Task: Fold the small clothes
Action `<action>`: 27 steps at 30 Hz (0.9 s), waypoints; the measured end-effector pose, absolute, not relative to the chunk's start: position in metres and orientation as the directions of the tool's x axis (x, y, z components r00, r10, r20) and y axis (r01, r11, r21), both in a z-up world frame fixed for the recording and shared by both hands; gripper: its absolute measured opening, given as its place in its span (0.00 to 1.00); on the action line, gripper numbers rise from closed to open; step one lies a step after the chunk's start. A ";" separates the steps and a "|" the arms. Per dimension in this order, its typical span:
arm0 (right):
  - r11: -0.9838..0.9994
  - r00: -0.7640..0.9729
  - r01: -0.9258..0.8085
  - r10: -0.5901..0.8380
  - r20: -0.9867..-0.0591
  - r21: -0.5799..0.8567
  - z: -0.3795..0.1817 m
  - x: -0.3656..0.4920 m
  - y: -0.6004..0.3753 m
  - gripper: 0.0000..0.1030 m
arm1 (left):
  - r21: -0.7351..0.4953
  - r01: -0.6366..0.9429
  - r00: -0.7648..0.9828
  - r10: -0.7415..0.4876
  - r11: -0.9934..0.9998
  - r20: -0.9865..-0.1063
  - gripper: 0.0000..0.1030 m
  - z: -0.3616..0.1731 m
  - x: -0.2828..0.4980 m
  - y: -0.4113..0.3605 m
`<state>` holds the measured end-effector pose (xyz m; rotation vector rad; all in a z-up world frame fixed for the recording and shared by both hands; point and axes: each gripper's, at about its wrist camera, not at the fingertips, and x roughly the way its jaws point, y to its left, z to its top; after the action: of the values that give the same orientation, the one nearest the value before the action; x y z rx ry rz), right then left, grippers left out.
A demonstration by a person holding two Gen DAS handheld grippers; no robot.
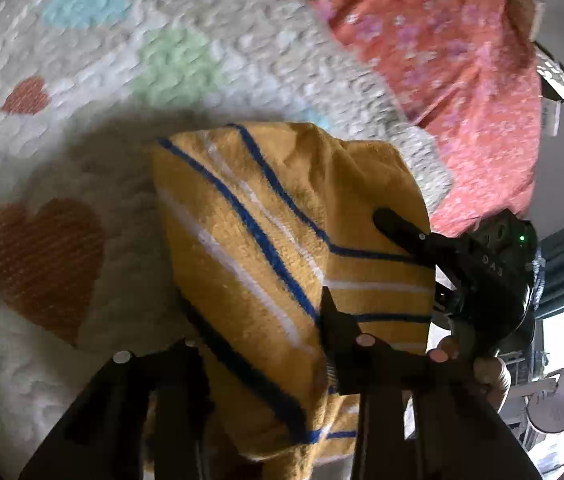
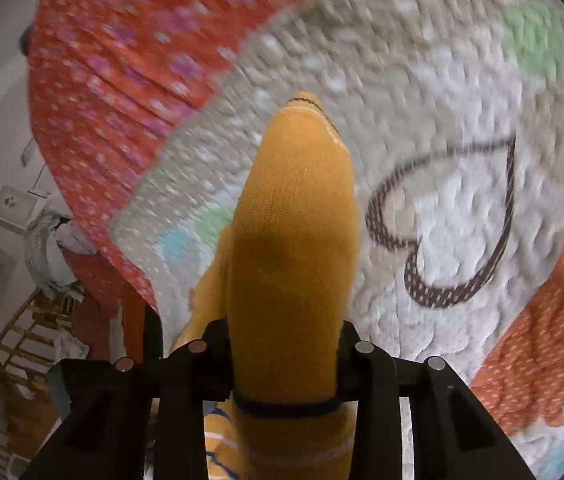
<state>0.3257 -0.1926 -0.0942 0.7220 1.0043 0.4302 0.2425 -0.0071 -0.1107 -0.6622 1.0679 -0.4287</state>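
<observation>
Both grippers are holding the yellow striped cloth (image 1: 265, 248) above the heart-patterned quilt (image 1: 121, 60), the left gripper (image 1: 257, 344) clamping its lower edge at six o'clock while the right gripper (image 2: 282, 344) is pinching a fold at six o'clock, orange bedding (image 2: 121, 40) lying toward eleven.

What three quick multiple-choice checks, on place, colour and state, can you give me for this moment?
1. Where is the yellow cloth?
A. flat on the quilt
B. held up over the quilt
C. on the red blanket

2. What colour are its dark stripes?
A. blue
B. green
C. red

3. What are the right tongs doing?
A. hanging open
B. gripping the quilt
C. gripping the cloth

B: it hangs between both tongs above the quilt, casting a shadow.
A: blue and white lines cross the yellow.
C: the cloth is bunched between the right fingers.
</observation>
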 end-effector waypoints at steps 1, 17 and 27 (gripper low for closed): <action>0.700 0.499 -0.015 0.624 -0.601 0.714 -0.085 0.325 -0.197 0.35 | -0.685 0.016 0.437 -0.621 0.728 -0.650 0.32 -0.108 0.243 -0.011; 0.866 0.528 0.122 0.356 -0.771 0.484 -0.095 0.323 -0.246 0.50 | -0.680 -0.092 0.373 -0.608 0.728 -0.701 0.42 -0.138 0.266 -0.039; 0.938 0.619 -0.054 0.300 -0.726 0.342 -0.045 0.241 -0.207 0.47 | -0.447 -0.092 0.464 -0.359 0.890 -0.810 0.44 -0.114 0.249 -0.034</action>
<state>0.2406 -0.2074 -0.0452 0.3008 0.8828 0.2066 0.2485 -0.0344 -0.1144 -0.4681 1.0863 -0.1713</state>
